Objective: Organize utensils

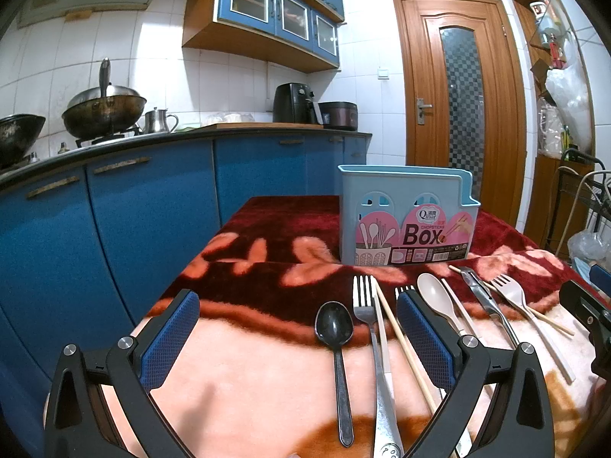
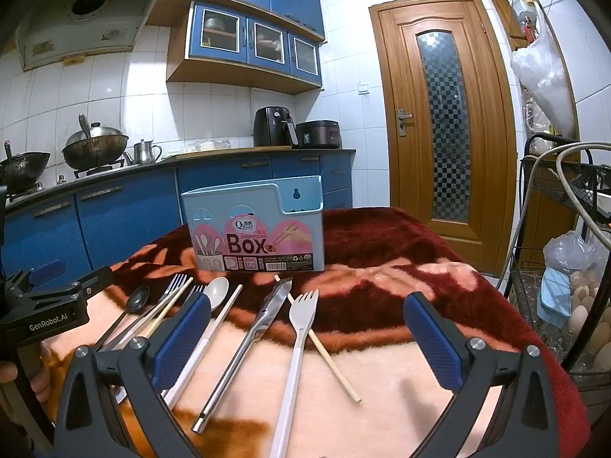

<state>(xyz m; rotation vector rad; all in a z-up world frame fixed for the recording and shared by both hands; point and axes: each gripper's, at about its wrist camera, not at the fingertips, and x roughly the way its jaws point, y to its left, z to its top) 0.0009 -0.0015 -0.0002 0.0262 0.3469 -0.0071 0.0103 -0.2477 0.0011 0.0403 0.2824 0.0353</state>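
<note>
Left gripper [image 1: 298, 339] nearest the lens, jaws spread wide, nothing between the pads; it hovers over the blanket [image 1: 236, 374]. Under it, left to right: black spoon [image 1: 336, 343], steel fork [image 1: 368, 328], wooden chopstick [image 1: 401, 339], a second fork head [image 1: 404, 289] mostly hidden behind the right pad, beige spoon [image 1: 435, 297]. Further right: steel tongs or similar [image 2: 252, 339], hard to say which; white fork [image 2: 298, 339] lying across another chopstick [image 2: 332, 358]. Right gripper [image 2: 305, 343] likewise agape, holding nothing. Blue chopsticks box [image 2: 259, 225] stands upright behind the row.
</note>
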